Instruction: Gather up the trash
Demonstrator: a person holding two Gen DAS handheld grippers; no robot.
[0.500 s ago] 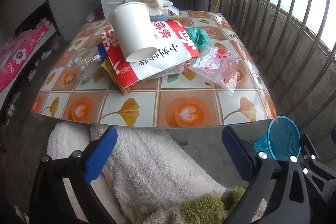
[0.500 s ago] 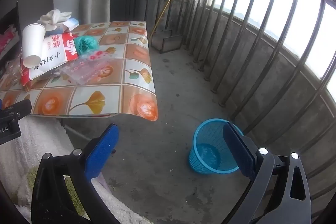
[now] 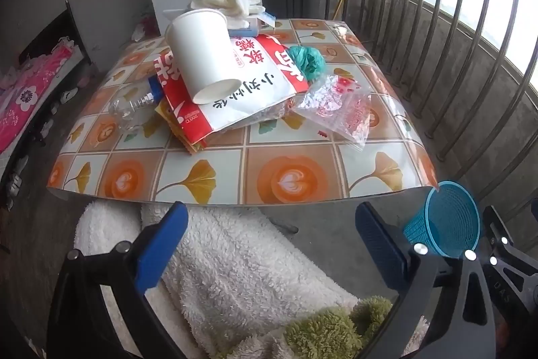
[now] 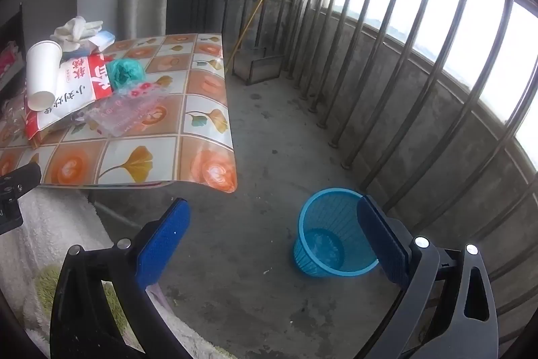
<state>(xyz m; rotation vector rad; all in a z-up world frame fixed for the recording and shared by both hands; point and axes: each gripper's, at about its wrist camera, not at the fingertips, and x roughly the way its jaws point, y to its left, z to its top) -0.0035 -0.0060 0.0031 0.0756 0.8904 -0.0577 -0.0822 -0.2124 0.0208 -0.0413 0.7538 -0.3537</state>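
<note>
Collection not yet begun. The blue basket [image 4: 336, 234] stands empty on the floor, right of the table [image 3: 302, 184]. On the table, well apart from the basket, lie a paper cup [image 3: 205, 52], snack bag [image 3: 242, 90], clear wrapper [image 3: 339, 103] and bottle [image 3: 134, 106]. Left gripper [image 3: 269, 244] and right gripper [image 4: 274, 241] hold nothing, jaws spread wide.

Daylight through railing [image 4: 420, 63], blown-out sky; glare on tablecloth [image 3: 396, 110]; fisheye bending, dark corners.

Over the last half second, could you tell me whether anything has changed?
Nothing visibly changed: both tongs, left and right, stay open and empty, the paper cup and wrappers remain piled on the table, and the blue basket stands where it was.
</note>
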